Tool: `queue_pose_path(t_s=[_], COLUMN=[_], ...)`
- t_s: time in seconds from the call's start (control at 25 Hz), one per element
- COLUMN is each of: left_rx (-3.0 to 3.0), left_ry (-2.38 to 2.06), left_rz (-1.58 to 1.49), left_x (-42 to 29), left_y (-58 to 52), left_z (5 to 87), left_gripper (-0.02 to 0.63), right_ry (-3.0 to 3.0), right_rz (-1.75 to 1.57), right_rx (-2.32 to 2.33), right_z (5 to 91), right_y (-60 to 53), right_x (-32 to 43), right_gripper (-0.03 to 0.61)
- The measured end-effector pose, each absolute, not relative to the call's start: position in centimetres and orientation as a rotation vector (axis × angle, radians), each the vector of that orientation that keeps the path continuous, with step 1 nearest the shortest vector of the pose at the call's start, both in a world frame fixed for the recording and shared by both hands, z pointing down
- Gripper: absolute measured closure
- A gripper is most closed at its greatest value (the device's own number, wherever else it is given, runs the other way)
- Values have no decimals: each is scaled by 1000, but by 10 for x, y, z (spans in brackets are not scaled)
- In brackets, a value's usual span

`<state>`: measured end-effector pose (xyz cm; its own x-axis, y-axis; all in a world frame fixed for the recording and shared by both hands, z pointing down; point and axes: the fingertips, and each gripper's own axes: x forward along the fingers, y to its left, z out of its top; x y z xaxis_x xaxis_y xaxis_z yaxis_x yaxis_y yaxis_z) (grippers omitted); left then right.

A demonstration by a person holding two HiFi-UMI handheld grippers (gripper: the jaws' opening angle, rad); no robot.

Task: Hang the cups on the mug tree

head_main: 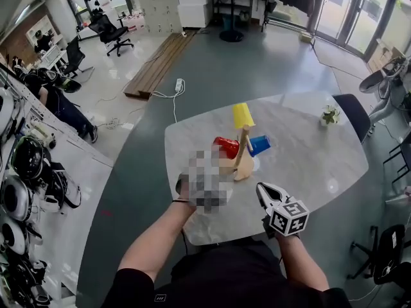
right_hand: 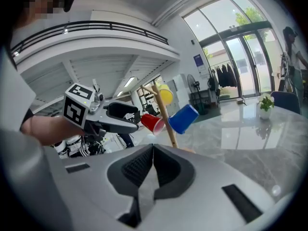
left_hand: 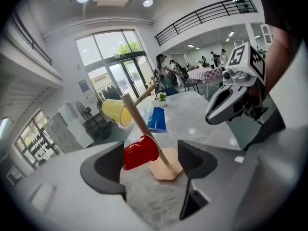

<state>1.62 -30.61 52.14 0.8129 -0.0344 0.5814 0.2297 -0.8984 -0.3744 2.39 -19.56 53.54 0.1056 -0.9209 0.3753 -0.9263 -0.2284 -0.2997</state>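
Observation:
A wooden mug tree (head_main: 243, 165) stands mid-table with three cups hung on its pegs. The yellow cup (head_main: 243, 115) hangs at the top, the red cup (head_main: 226, 147) on the left and the blue cup (head_main: 259, 145) on the right. My left gripper (left_hand: 149, 165) is open and empty, just short of the red cup (left_hand: 140, 153) and the tree's base (left_hand: 166, 170); a blurred patch covers it in the head view. My right gripper (head_main: 263, 190) is shut on nothing, near the table's front edge, right of the tree. Its shut jaws show in the right gripper view (right_hand: 153, 165).
The marble table (head_main: 314, 165) holds a small potted plant (head_main: 330, 115) at its far right. A dark chair (head_main: 355, 113) stands behind that corner. Beyond the table, a power strip (head_main: 178, 84) and wooden boards (head_main: 157, 63) lie on the floor.

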Motion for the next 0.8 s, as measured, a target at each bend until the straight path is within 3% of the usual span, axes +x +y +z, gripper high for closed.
queue_pose_path(t_s=[0.32,0.44,0.8], left_rx=[-2738,-2736,-3036], left_ry=[-98,-107,-3], left_rz=[-861,-900,-757], left_x=[-56,-83,-113], left_y=[-322,-321,-326], left_z=[528,537,511], left_gripper=[261,349,353], right_ry=[-1939,-1913,-1888], right_rz=[718,686,552], right_rx=[2281,2285,2262], right_z=[527,518,484], right_y=[-211,-210,-188], right_x=[-24,-34,-37], right_gripper=[566,566,566])
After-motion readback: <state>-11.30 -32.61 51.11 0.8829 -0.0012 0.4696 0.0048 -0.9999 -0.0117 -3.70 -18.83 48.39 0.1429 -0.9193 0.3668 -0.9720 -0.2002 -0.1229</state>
